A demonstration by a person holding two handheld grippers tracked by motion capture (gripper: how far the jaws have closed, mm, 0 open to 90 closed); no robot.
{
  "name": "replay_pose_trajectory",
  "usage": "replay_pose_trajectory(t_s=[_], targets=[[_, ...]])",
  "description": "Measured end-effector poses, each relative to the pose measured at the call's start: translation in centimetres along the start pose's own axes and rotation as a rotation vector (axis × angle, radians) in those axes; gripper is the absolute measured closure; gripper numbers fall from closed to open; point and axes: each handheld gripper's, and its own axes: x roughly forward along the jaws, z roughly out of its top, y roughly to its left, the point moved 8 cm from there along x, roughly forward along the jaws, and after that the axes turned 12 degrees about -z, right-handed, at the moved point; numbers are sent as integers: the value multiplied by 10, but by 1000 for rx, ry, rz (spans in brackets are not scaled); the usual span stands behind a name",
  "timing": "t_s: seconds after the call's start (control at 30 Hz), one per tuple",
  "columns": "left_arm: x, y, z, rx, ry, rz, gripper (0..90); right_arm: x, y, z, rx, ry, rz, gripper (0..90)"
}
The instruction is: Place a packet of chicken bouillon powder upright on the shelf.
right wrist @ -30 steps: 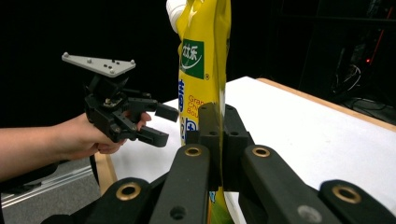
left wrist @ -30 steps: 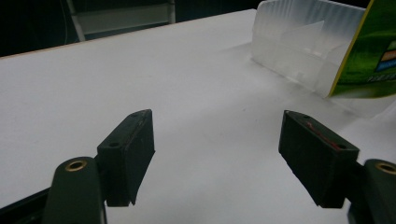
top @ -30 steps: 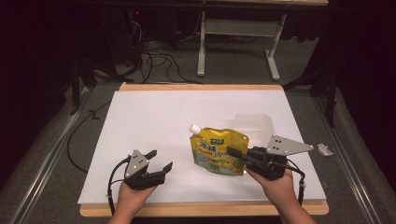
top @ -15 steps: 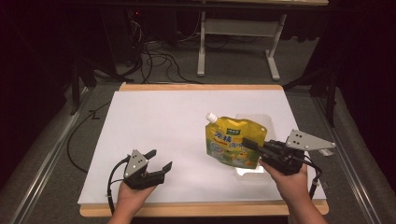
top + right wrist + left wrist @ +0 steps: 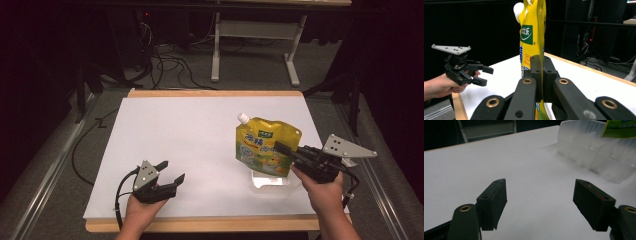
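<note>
Right tool (image 5: 285, 152) is clamping the yellow spouted pouch (image 5: 265, 145) by its lower edge, jaws pinched tight on it, holding it upright with the spout on top, lifted off the white worktop (image 5: 200, 130) above a clear plastic tray (image 5: 270, 180). Left tool (image 5: 167, 172) is sitting wide open and empty, well apart near the worktop's front-left edge.

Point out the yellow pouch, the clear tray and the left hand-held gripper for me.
Pouch (image 5: 264, 145): high view, on its printed yellow front.
Tray (image 5: 596, 157): left gripper view, on its frosted near wall.
Left hand-held gripper (image 5: 170, 171): high view, midway between its open fingertips.
</note>
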Motion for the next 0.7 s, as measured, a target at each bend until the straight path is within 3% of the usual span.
replay_pose_trajectory(t_s=[0.4,0.7], targets=[[1,-1,0,0,0,-4,273,-8,-14,-2,13,-1,-26,900],[-1,0,0,-2,-2,2,271,-13,-21,-7,30,4,-10,900]])
